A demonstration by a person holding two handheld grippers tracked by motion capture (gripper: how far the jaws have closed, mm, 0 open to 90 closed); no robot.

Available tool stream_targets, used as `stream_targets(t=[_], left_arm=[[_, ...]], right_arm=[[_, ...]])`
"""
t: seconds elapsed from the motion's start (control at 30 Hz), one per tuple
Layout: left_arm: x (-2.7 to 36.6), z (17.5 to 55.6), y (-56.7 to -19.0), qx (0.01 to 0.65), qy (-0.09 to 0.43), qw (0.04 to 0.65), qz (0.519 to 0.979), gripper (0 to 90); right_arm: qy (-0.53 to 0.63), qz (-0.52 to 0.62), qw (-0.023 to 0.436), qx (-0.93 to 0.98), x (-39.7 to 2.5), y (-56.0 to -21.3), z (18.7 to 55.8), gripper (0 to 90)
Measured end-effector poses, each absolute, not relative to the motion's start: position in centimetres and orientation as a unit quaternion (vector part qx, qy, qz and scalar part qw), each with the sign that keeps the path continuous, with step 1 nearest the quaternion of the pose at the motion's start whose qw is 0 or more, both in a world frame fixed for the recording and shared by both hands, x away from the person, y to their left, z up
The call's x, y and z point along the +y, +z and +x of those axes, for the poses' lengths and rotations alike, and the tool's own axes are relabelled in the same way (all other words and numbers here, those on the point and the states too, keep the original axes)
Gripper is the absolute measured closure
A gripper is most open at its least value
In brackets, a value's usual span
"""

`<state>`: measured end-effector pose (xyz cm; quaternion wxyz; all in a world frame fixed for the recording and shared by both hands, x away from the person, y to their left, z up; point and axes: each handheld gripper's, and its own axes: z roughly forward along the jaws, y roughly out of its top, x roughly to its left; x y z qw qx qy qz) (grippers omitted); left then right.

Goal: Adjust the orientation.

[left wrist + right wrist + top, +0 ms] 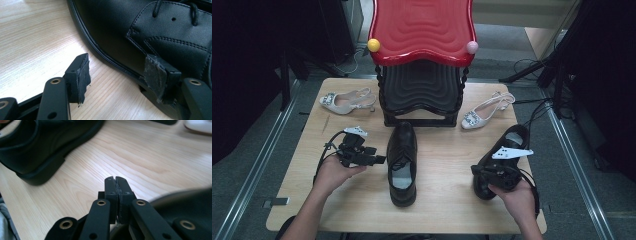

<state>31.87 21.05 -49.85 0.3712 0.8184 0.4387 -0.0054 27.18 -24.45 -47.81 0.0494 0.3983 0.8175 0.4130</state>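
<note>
- On the wooden table, near centre: one black lace-up shoe, toe pointing far, heel toward the person. It lies square to the rack, probably lined up for lifting onto a shelf.
- Left of that shoe: left gripper, held low in the person's left hand. Jaws spread wide, nothing between them. In the left gripper view one pad sits against the shoe's side by the sole and the other stands over bare wood, so this looks like an approach to the shoe's edge, not a grasp.
- Near right: second black shoe, angled, toe toward the person. Right gripper is at its near end, in the right hand. Jaws pressed together with nothing between them; the rounded dark shape at the lower right of the right gripper view is likely this shoe, lying beside the jaws.
- Far centre: shoe rack, red wavy top shelf over a black lower one, a yellow knob and a pink knob at its corners. Both shelves bare.
- Far left: pale slingback with jewelled toe, lying on its side just beside the rack.
- Far right: its mate, angled, likewise beside the rack. The pair flanks the rack, seemingly awaiting shelving.
</note>
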Motion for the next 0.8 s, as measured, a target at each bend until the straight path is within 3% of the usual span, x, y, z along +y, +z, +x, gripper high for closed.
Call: stream_targets(t=[0.8], left_arm=[[21.2,32.2,-49.9,0.439,-0.003,0.381,0.813,38.6]], right_arm=[[0.377,0.444,0.074,0.809,-31.1,-48.8,23.8,90.0]])
